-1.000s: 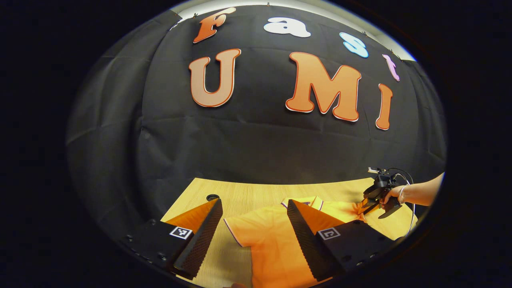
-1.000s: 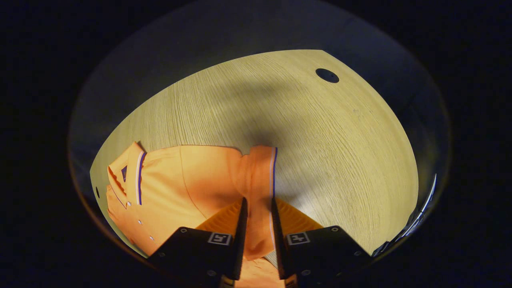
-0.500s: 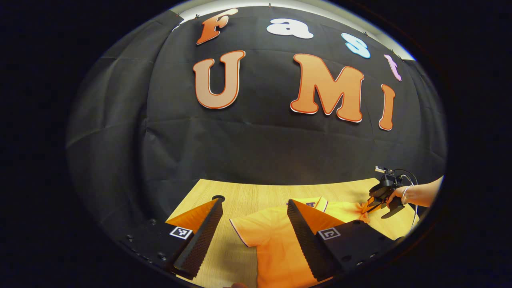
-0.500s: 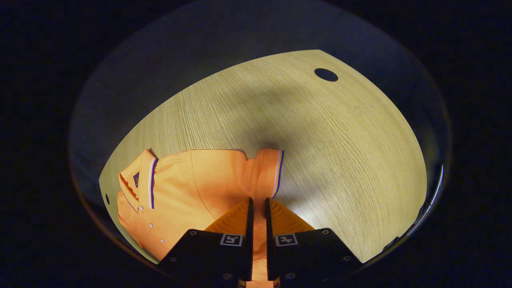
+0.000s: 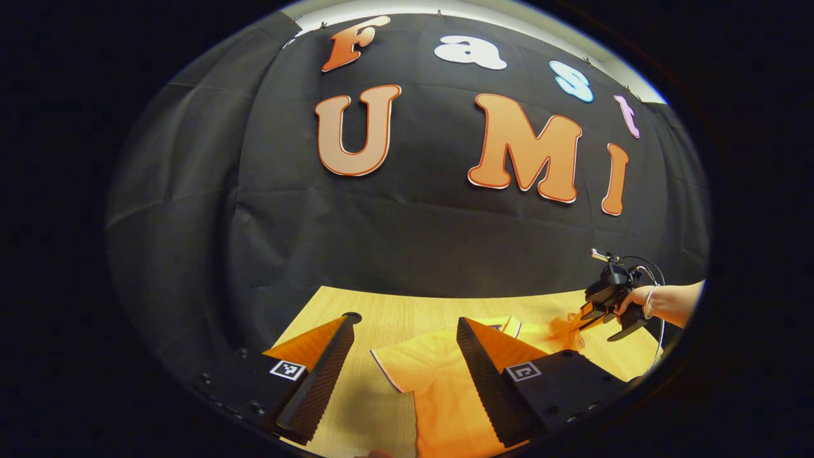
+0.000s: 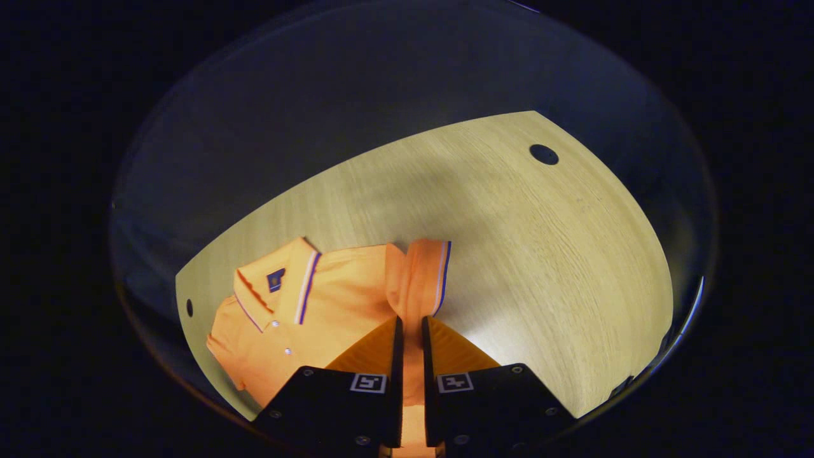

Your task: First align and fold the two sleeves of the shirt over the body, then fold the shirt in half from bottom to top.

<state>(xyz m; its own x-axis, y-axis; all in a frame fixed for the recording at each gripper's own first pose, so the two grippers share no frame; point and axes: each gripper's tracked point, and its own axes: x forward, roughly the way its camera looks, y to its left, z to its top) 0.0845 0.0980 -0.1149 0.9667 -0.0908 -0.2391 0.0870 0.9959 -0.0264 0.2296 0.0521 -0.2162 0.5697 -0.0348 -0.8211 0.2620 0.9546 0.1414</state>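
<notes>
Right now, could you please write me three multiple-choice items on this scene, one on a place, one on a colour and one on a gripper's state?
1. Where does the shirt lie?
A. On the wooden table
B. On the floor
C. On a chair

2. What colour is the shirt?
A. Green
B. Orange
C. White

3. How is the right gripper?
A. Wide open above bare wood
B. Shut on a cup
C. Shut on the sleeve

Answers:
1 A, the shirt is spread on the wood grain.
2 B, the cloth is orange with striped trim.
3 C, both fingers pinch the sleeve between them, while the left gripper is open.
</notes>
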